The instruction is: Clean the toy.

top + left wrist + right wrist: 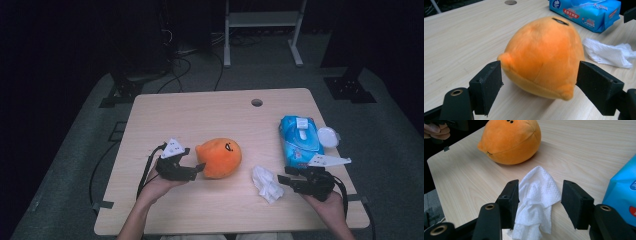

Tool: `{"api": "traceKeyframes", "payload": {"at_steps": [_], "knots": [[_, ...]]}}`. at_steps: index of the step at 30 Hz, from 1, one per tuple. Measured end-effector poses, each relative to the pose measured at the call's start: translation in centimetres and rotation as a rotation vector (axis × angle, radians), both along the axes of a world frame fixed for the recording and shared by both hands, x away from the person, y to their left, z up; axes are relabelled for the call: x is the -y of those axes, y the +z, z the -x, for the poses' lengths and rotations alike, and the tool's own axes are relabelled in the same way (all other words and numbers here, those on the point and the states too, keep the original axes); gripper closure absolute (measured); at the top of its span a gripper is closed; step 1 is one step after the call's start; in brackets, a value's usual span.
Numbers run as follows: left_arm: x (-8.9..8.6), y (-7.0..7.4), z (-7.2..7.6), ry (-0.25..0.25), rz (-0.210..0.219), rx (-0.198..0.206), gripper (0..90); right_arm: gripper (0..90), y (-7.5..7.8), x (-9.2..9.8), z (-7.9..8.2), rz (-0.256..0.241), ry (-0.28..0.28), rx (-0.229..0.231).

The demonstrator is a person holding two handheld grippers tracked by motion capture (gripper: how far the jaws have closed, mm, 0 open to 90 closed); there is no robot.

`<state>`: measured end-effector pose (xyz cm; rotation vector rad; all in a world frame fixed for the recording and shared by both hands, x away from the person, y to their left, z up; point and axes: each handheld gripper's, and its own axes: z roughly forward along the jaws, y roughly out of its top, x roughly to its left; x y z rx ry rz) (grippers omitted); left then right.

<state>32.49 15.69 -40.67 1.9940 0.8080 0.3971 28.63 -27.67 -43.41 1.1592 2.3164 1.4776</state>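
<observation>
An orange plush toy (220, 157) lies on its side near the middle of the wooden table (200, 115). My left gripper (197, 170) is open at the toy's left end. In the left gripper view the plush toy (544, 55) sits between the two jaws of the left gripper (539, 86), each jaw close to one side of it. A crumpled white wipe (266, 183) lies to the right of the toy. My right gripper (282, 180) is open at the wipe's right edge. In the right gripper view the white wipe (536, 195) lies between the spread jaws of the right gripper (540, 203).
A blue pack of wet wipes (300, 141) lies at the table's right side, with a round white lid (327, 136) beside it. A cable hole (256, 102) sits near the far edge. The plush toy (511, 141) lies beyond the wipe in the right gripper view.
</observation>
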Motion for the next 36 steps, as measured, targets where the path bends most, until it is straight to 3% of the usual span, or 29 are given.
{"api": "traceKeyframes", "payload": {"at_steps": [30, 36], "knots": [[-3.4, -3.5, 2.3, 0.068, 0.018, -0.074, 17.8, 45.0, -0.2, -0.1, 0.0, 0.008, -0.002, -0.01], [-4.0, -3.7, 2.6, 0.078, 0.017, -0.072, 17.5, 44.0, -0.2, -0.2, 0.1, 0.008, -0.003, -0.01]]}}
